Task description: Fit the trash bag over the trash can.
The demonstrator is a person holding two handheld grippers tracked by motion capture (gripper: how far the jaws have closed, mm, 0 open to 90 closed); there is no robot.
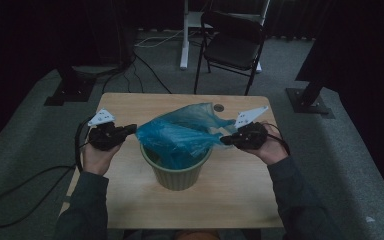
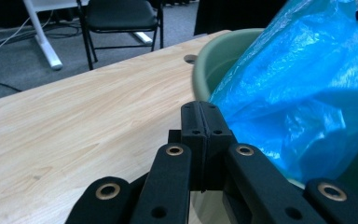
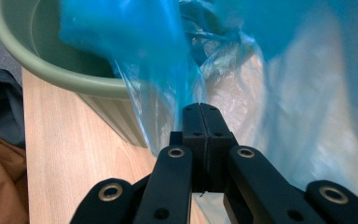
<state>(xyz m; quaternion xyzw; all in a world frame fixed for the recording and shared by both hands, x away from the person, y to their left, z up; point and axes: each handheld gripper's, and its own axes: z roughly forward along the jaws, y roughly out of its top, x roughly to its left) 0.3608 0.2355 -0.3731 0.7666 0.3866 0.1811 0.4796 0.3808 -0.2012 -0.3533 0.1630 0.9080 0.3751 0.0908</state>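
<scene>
High view: both grippers, left and right, clamped on the bag (nine and three o'clock); lining the bin remains unfinished.

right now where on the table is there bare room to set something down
Bare wood lies along the table's near edge in front of the green bin, and at the far left corner. The middle is crowded: the blue bag spreads over the bin between the left gripper and right gripper.

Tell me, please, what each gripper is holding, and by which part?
The right gripper pinches the blue bag's edge beside the bin. The left gripper is shut beside the bag; whether it holds any film cannot be told.
</scene>
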